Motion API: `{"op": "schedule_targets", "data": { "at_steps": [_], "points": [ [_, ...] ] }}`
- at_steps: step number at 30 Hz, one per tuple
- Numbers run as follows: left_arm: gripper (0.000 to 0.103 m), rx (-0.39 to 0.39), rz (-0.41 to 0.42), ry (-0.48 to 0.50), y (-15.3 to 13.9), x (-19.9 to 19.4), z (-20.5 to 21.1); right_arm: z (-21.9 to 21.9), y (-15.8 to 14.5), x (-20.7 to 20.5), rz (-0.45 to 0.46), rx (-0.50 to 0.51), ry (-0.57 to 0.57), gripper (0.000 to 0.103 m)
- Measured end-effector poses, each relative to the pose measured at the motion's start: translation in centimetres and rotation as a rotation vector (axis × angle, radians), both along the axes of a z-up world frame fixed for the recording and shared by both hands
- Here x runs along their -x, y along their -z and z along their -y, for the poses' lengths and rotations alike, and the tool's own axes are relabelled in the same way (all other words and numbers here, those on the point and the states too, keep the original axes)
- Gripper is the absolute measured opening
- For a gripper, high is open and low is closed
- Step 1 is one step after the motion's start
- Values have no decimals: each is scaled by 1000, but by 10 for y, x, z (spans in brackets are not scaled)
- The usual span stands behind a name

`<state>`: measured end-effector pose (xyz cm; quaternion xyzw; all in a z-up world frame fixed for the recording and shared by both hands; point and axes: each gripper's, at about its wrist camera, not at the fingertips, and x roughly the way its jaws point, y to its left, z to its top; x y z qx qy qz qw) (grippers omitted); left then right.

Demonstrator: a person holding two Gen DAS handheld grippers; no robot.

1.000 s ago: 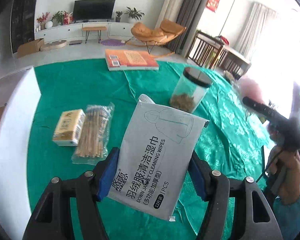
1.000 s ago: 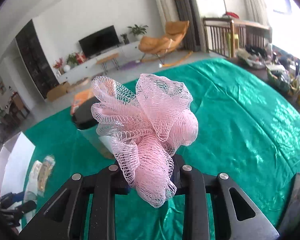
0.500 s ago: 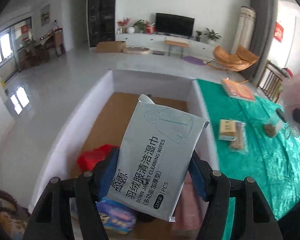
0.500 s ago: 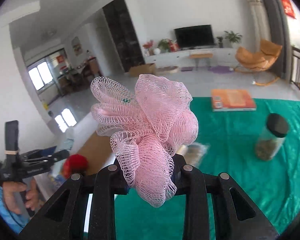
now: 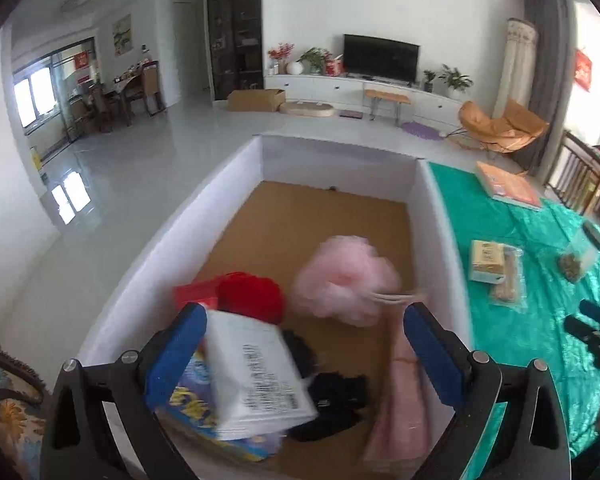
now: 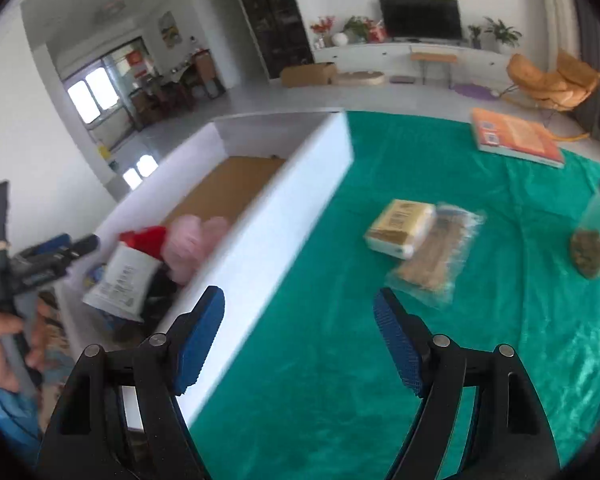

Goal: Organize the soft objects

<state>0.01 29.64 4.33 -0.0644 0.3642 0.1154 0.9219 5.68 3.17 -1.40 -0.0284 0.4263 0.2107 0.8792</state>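
Two grippers work over a white box (image 5: 236, 168) with a brown floor, set at the edge of a table under a green cloth (image 6: 380, 360). Nearest, the left gripper (image 5: 306, 354) has its jaws opening wide; the pack of wipes (image 5: 256, 372) lies blurred just inside its 9 o'clock finger, on the pile in the box, with no pad pressing on it. The right gripper (image 6: 300, 336) is also opening, with nothing between its fingers, above the box wall and cloth. Beyond, at 12 o'clock from the left gripper, the pink bath puff (image 5: 344, 280) sits in the box, a red thing (image 5: 252, 296) at its 9 o'clock. Farther off at 2 o'clock, a tissue pack (image 5: 487, 261), a jar (image 5: 578, 256) and a book (image 5: 508, 186) lie on the cloth.
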Motion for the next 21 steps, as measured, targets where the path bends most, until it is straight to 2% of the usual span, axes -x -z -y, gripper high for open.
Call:
{"op": "schedule_targets", "data": {
  "at_steps": [2, 5, 7, 9, 12, 15, 17, 21],
  "points": [
    [99, 27, 25, 103, -6, -8, 43, 48, 21, 0, 16, 102, 81, 80],
    [99, 61, 27, 273, -4, -22, 115, 114, 45, 2, 18, 200, 195, 80],
    [100, 74, -11, 382, 6, -33, 165, 150, 56, 12, 15, 217, 266, 80],
    [100, 65, -61, 450, 27, -46, 209, 172, 59, 16, -31, 195, 328, 80],
    [100, 56, -128, 486, 67, -62, 252, 192, 53, 14, -54, 116, 391, 80],
    [100, 26, -197, 478, 104, -76, 271, 192, 53, 13, -57, 129, 397, 80],
    [100, -19, -205, 475, 118, -78, 273, 191, 58, 12, -77, 129, 393, 80],
    [100, -114, -185, 458, 126, -83, 269, 180, 70, 4, -93, 158, 385, 80]
  ]
}}
